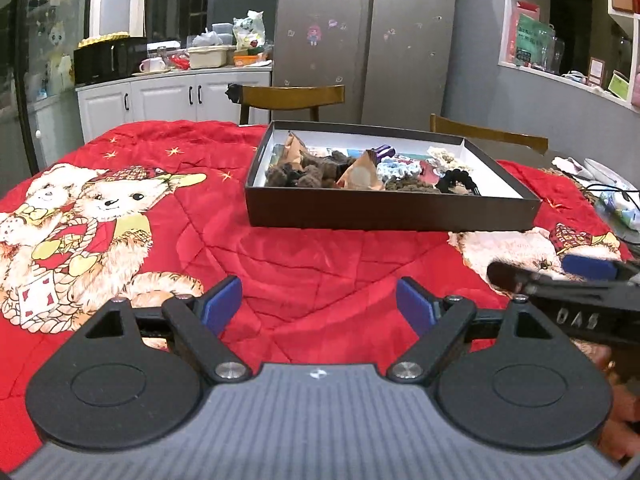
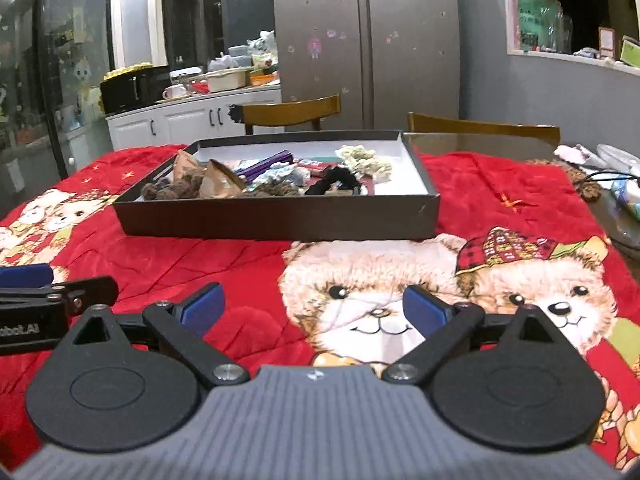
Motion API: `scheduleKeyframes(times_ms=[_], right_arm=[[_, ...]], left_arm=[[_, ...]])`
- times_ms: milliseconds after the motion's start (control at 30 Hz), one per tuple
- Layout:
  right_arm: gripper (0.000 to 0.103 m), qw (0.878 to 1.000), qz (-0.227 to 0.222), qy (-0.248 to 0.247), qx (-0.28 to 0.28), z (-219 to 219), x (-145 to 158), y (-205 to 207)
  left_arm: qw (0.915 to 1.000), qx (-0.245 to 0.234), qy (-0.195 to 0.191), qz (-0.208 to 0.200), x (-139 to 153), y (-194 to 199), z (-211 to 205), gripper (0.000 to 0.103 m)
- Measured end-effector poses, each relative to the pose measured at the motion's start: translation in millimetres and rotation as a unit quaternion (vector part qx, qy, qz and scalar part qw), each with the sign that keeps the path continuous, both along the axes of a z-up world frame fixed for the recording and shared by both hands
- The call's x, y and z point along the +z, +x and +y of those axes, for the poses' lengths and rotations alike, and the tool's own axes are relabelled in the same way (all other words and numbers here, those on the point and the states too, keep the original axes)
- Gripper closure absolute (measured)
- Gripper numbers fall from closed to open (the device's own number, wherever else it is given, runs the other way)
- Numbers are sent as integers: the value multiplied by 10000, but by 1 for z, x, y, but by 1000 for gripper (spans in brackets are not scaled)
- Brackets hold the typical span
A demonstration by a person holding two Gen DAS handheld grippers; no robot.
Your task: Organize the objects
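With the dark box (image 1: 390, 212) taken as the landmark, the scene is read from left to right. To the near left of the box, the left gripper (image 1: 319, 306) is held low over the red quilt (image 1: 168, 152), its blue-padded jaws spread wide and nothing held between them; the box is seen ahead of it and slightly to its right. Inside the box, a loose jumble is found: brown woolly pieces (image 1: 304, 170) at the left end, a tan paper packet (image 1: 358, 176) and a purple item (image 1: 382, 152) near the middle, a black hair tie (image 1: 456, 182) and cream knitted pieces (image 2: 366, 160) toward the right end. The box's long axis is laid across both grippers' line of approach. To the near right of the box, the right gripper (image 2: 314, 306) is likewise held wide open and empty above the bear print, the box ahead and somewhat to its left. The two grippers are judged about equally near, the left favoured for the brown pieces, the right for the cream ones.
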State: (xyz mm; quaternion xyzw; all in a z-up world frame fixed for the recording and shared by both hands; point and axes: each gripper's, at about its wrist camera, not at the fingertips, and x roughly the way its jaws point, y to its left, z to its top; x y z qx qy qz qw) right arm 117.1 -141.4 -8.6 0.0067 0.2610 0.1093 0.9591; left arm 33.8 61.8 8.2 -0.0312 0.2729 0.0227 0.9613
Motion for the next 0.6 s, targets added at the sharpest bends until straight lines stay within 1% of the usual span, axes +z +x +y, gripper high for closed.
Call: scheduleKeyframes(times_ms=[100, 167, 333, 433, 600], right_arm=[[3, 9999, -124, -3, -3, -1, 2, -5], [1, 9999, -151, -17, 33, 0, 2, -6], [1, 10000, 74, 52, 2, -2, 0, 2], [1, 9999, 101, 114, -7, -5, 0, 3], [0, 9999, 91, 68, 24, -3, 0, 1]], left_arm=[[9997, 91, 207, -115, -1, -3, -3, 16], [9993, 182, 274, -174, -1, -3, -2, 16], [9993, 288, 213, -70, -3, 2, 4, 16], [9991, 305, 277, -33, -5, 4, 3, 16], [9994, 265, 219, 93, -9, 8, 5, 16]])
